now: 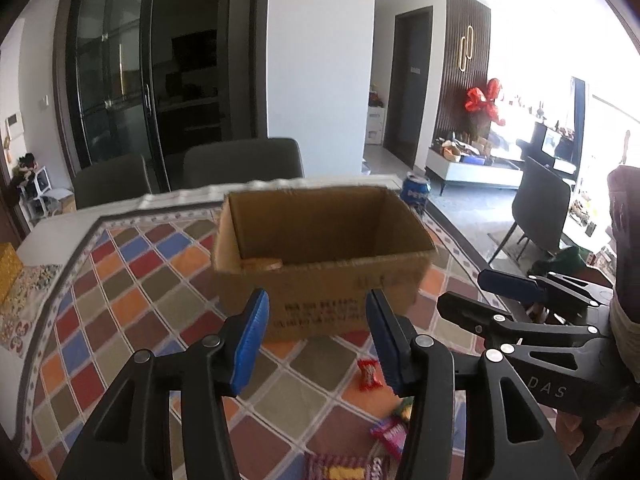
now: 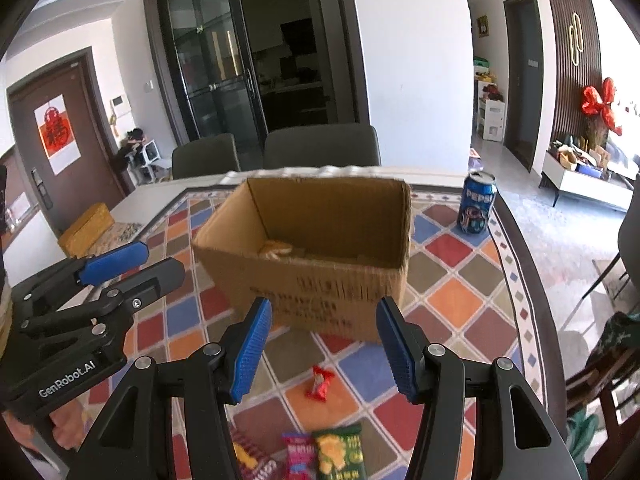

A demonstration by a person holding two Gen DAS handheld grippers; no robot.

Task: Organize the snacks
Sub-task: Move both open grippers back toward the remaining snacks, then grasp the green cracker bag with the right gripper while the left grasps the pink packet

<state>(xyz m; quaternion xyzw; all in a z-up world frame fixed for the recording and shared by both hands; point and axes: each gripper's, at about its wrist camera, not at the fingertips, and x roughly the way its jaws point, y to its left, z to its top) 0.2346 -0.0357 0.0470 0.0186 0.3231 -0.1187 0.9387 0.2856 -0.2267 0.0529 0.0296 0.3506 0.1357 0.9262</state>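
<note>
Left wrist view, left to right. The desk (image 1: pixel 48 228) is carrying a checked cloth (image 1: pixel 132 280) of red, blue, orange and olive diamonds. The left gripper (image 1: pixel 316 338) is hovering above the cloth with its jaws standing wide apart and holding nothing; the blue pads (image 1: pixel 250 340) are showing bare. Straight ahead of it, an open cardboard box (image 1: pixel 320 284) is sitting on the cloth, and a pale orange packet (image 1: pixel 262 265) is lying in its near left corner. Below the jaws, a small red candy wrapper (image 1: pixel 367 374) is lying on the cloth just in front of the box. A pink snack packet (image 1: pixel 390 436) is lying nearer the camera. The right gripper (image 1: pixel 480 294) is reaching in from the right edge, beside the box, its jaws parted and empty.

Right wrist view, left to right. The left gripper (image 2: pixel 148 262) is entering from the left, jaws apart and empty. The right gripper (image 2: pixel 324 346) is facing the cardboard box (image 2: pixel 316 280) with its jaws wide open and gripping nothing. The red candy wrapper (image 2: pixel 320 383) is lying between the box and the camera. At the bottom edge a pink snack packet (image 2: pixel 300 456) and a green snack packet (image 2: pixel 340 454) are lying side by side, touching. A blue Pepsi can (image 2: pixel 477 208) is standing upright on the cloth, right of the box and apart from it.
</note>
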